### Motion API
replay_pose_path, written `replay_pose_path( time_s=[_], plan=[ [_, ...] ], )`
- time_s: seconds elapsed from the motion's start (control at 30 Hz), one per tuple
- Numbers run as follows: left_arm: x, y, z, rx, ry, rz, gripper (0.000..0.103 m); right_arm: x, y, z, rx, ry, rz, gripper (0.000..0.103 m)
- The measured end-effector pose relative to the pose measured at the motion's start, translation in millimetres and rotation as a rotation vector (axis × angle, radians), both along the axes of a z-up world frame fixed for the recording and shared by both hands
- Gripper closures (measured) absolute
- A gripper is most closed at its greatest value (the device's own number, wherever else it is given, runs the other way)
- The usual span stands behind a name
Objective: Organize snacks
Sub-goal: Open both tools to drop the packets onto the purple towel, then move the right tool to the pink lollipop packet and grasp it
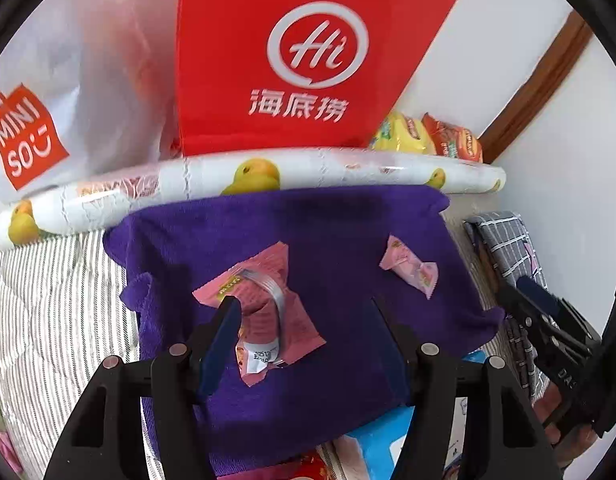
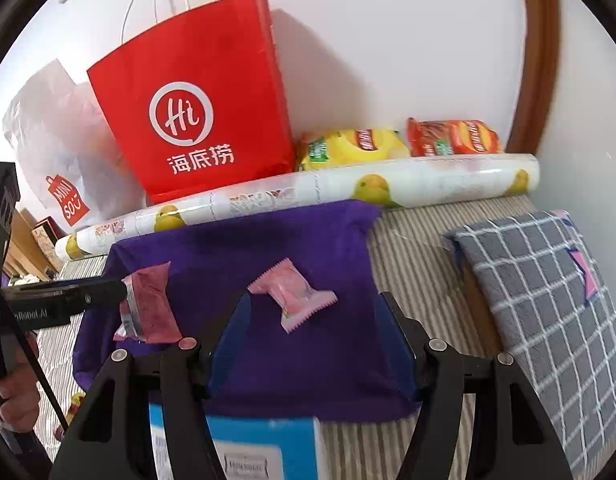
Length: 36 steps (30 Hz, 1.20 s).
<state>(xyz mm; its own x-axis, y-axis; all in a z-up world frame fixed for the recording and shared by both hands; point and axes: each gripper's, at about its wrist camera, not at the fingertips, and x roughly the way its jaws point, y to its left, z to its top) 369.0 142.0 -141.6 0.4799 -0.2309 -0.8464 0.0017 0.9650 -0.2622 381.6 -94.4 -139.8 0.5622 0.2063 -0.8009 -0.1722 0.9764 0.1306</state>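
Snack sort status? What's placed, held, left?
Placed: two pink snack packets, the larger packet and the small candy, lie apart on the purple cloth.
In hand: nothing; left gripper and right gripper are open above them.
Left: yellow chip bag and red chip bag sit untouched by the wall.

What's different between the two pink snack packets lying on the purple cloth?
The darker pink packet is bigger, flat and squarish, with a clear tape strip across it; the pale pink candy is smaller, plump, with crimped zigzag ends. The darker one lies left, the pale one right. Both rest loose on the purple cloth.
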Motion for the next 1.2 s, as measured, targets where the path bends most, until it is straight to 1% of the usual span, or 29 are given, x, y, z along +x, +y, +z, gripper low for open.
replay_pose_path(
  time_s=[0.1,0.17,0.2,0.23,0.3,0.4,0.5,0.67,0.8,0.9,0.93,1.0,1.13,1.2],
  plan=[
    [-5,-1,9,0.007,-0.027,0.0,0.04,-10,-11,6,0.042,0.021,-0.025,0.039],
    [-8,-1,16,0.004,-0.045,-0.003,0.04,-20,-16,13,0.029,0.006,-0.052,0.033],
    [-10,-1,20,0.003,-0.055,-0.003,0.04,-27,-18,17,0.001,-0.011,-0.065,0.026],
    [-12,-2,24,0.009,-0.067,-0.003,0.04,-33,-20,21,-0.02,-0.029,-0.073,0.022],
    [-16,-4,30,0.03,-0.087,-0.003,0.04,-42,-21,27,-0.041,-0.05,-0.075,0.02],
    [-20,-6,37,0.023,-0.103,-0.005,0.04,-56,-25,35,-0.042,-0.053,-0.079,0.019],
    [-25,-10,42,0.039,-0.119,-0.012,0.04,-71,-25,40,-0.062,-0.062,-0.081,0.015],
    [-31,-12,51,0.067,-0.147,0.009,0.04,-97,-21,42,-0.069,-0.105,-0.048,0.015],
    [-38,-10,58,0.087,-0.164,0.042,0.04,-113,-25,41,-0.038,-0.111,-0.042,0.015],
    [-46,-11,65,0.074,-0.177,0.034,0.04,-126,-32,40,0.005,-0.128,-0.037,0.015],
    [-52,-11,68,0.066,-0.185,0.036,0.04,-131,-36,39,0.039,-0.12,-0.036,0.015],
    [-63,-10,70,0.053,-0.194,0.049,0.04,-138,-40,37,0.063,-0.106,-0.041,0.015],
    [-89,-9,69,0.064,-0.181,0.053,0.04,-152,-46,27,0.055,-0.053,-0.056,0.015],
    [-104,-7,67,0.068,-0.163,0.057,0.04,-158,-50,21,0.066,-0.031,-0.053,0.015]
  ],
)
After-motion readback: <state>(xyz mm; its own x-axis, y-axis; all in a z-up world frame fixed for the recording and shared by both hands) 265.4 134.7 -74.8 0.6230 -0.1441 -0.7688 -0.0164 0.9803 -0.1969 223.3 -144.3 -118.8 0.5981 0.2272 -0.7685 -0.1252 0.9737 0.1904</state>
